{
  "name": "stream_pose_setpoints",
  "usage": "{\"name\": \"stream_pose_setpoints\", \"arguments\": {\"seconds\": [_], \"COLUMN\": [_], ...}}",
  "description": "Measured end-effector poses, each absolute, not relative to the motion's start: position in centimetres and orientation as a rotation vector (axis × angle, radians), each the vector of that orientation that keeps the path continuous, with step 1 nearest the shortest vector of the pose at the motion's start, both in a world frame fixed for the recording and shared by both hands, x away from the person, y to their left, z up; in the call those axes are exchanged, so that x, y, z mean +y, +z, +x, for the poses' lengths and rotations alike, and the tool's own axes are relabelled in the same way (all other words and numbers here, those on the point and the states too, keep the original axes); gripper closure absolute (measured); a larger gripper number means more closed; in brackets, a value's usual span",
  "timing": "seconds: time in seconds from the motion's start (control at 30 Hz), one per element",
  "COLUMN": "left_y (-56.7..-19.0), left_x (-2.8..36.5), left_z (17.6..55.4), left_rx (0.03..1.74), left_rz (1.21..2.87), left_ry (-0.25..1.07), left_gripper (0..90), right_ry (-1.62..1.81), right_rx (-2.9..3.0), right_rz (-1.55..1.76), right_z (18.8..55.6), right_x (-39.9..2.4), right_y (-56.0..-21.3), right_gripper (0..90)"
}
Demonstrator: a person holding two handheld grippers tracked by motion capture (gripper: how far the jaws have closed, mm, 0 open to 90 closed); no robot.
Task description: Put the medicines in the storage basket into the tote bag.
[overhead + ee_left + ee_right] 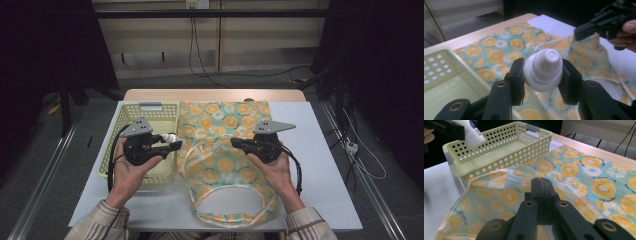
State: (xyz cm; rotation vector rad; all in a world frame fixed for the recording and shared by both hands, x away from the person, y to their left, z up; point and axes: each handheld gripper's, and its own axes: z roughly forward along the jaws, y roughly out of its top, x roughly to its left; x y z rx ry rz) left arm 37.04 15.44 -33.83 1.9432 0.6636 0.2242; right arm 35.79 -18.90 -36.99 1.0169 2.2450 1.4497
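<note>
A white tube with a ribbed cap (544,68) is clamped cap-forward between the jaws of my left gripper (542,76). In the high view that gripper (175,144) holds the tube (169,137) above the gap between the basket and the cloth bag. The bag (220,125) has a teal cloth with an orange-slice print and lies flat, its mouth toward the person. My right gripper (235,143) is shut on the bag's raised rim (571,41) and lifts it. In the right gripper view the closed jaws (543,187) sit over the fabric (574,170).
A pale yellow perforated basket (125,112) stands left of the bag, its inside bare (506,147). Both lie on a white mat (320,150) over a wooden table (215,95). Cables hang and run across the floor behind the table.
</note>
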Motion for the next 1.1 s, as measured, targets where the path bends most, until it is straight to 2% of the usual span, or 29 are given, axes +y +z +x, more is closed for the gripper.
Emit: {"name": "stream_pose_setpoints", "arguments": {"seconds": [0.53, 1.1], "left_y": [-34.5, -37.7], "left_x": [9.8, 4.1], "left_z": [34.6, 35.3], "left_rx": [0.547, 0.525], "left_rz": [1.998, 2.084], "left_ry": [0.134, 0.066], "left_gripper": [60.3, 60.3], "right_ry": [1.453, 1.456], "right_rx": [2.24, 2.226], "right_rz": [1.014, 1.003], "right_z": [36.0, 36.0], "right_x": [-18.8, -18.9], "right_y": [-36.9, -36.5], "right_gripper": [90.0, 90.0]}}
